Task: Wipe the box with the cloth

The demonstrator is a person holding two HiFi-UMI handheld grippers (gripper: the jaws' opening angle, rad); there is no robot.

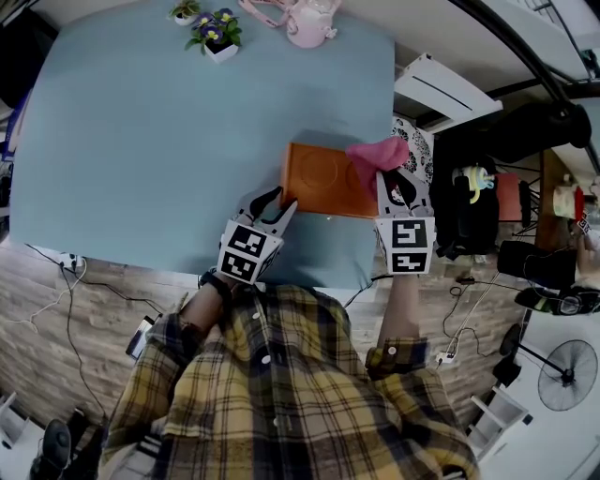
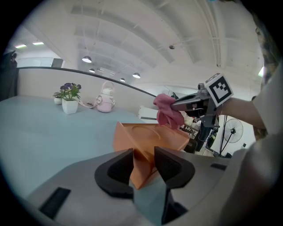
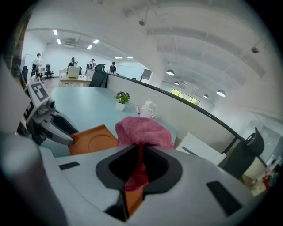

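A flat orange box (image 1: 323, 183) with a round recess in its lid lies near the front right edge of the blue table (image 1: 141, 141). My left gripper (image 1: 278, 200) is shut on the box's near left corner. In the left gripper view that corner (image 2: 143, 170) sits pressed between both black pads (image 2: 120, 170). My right gripper (image 1: 394, 183) is shut on a crumpled pink cloth (image 1: 375, 155). It holds the cloth just above the box's right end. In the right gripper view the cloth (image 3: 143, 130) bulges out past the jaws, with the box (image 3: 93, 139) to the left below it.
Small potted flowers (image 1: 214, 33) and a pink teapot (image 1: 309, 23) stand at the table's far edge. A white unit (image 1: 441, 89), bags and a floor fan (image 1: 567, 375) crowd the floor right of the table. Cables (image 1: 75, 281) lie on the floor at left.
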